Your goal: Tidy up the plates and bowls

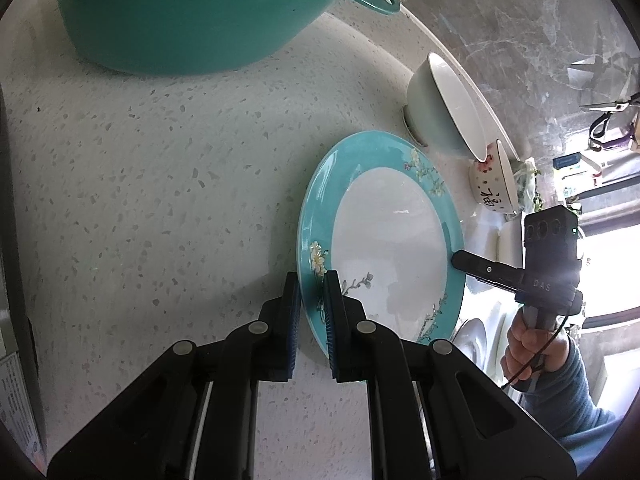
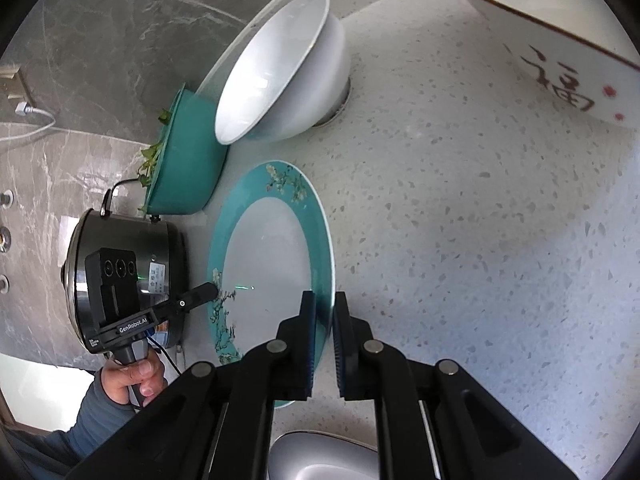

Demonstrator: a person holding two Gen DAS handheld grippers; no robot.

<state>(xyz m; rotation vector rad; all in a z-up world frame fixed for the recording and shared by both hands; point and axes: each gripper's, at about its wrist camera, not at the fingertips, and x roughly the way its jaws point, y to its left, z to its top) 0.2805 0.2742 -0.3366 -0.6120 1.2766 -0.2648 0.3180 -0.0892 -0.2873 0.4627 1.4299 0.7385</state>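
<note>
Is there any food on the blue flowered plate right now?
No. The plate has a bare white middle, and both the left gripper and the right gripper clamp its rim.

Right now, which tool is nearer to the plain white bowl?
Neither clearly. Left tool and right tool clamp opposite rims of the teal plate, and the white bowl stands just beyond the plate's far edge.

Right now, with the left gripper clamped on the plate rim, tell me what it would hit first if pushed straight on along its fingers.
The left gripper points steeply down, so past the teal-rimmed plate it grips, the speckled countertop probably comes first. The white bowl lies farther off to the right; depth is unclear.
</note>
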